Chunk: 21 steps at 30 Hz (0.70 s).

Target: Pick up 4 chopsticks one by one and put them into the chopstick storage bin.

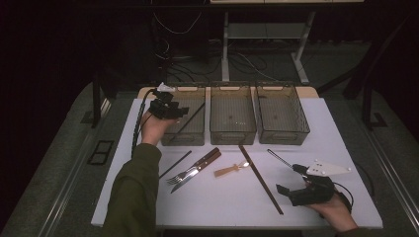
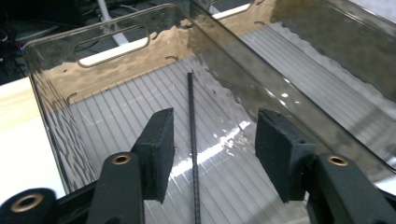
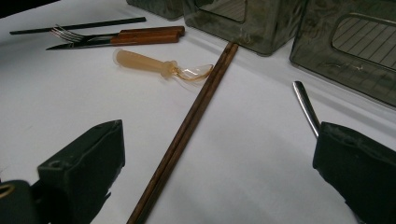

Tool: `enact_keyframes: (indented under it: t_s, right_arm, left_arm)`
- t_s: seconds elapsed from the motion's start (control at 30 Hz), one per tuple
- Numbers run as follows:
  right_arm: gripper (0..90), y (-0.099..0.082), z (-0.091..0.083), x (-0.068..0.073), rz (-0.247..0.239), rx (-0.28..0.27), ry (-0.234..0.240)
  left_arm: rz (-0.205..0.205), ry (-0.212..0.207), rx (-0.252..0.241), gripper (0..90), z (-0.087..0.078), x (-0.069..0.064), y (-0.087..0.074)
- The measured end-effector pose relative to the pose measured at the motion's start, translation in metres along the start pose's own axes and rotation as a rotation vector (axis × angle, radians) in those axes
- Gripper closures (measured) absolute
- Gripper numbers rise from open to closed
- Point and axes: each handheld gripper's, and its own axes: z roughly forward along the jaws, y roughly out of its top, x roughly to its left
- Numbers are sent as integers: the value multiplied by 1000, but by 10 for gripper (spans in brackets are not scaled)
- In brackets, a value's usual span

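Three smoky see-through bins stand in a row at the far edge of the white table [image 1: 316, 128]: the left bin [image 1: 195, 136], the middle bin [image 1: 232, 133] and the right bin [image 1: 282, 134]. In front of them lie a thin black chopstick [image 1: 175, 164], a fork [image 1: 179, 177] and a wooden-handled knife [image 1: 205, 159] side by side, a small amber spoon [image 1: 230, 171], a long brown wooden chopstick [image 1: 260, 178] and a metal utensil [image 1: 279, 158] whose handle runs toward the right tongs [image 1: 291, 190].

The left tongs [image 1: 165, 109] hover over the left bin, the forearm in an olive sleeve [image 1: 133, 197] reaching forward from the near edge. In the left gripper view their pads [image 2: 159, 149] stand apart and touch nothing; a second black chopstick [image 2: 193, 154] lies between them, resting on the ribbed floor of that bin and leaning toward its far wall.

The right tongs rest low near the front right corner of the table, hand beneath them, jaws spread wide and holding nothing. In the right gripper view the brown chopstick passes between the jaws, lying flat on the table, and the metal handle ends just behind the right-hand pad [image 3: 355, 163].

No writing can be read anywhere.
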Motion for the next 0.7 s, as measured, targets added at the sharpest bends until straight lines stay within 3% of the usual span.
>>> enact_keyframes:
  t_s: [0.13,0.43,0.7]
  right_arm:
    - [25,0,0,0,10,-3,6]
    - [25,0,4,-7,-1,15,33]
    - [24,2,10,-8,0,18,39]
  left_arm:
    - [36,-9,1,427,-12,-6,-1]
    - [36,-97,-32,346,-38,-17,-21]
    - [61,-133,-51,289,-51,-30,-39]
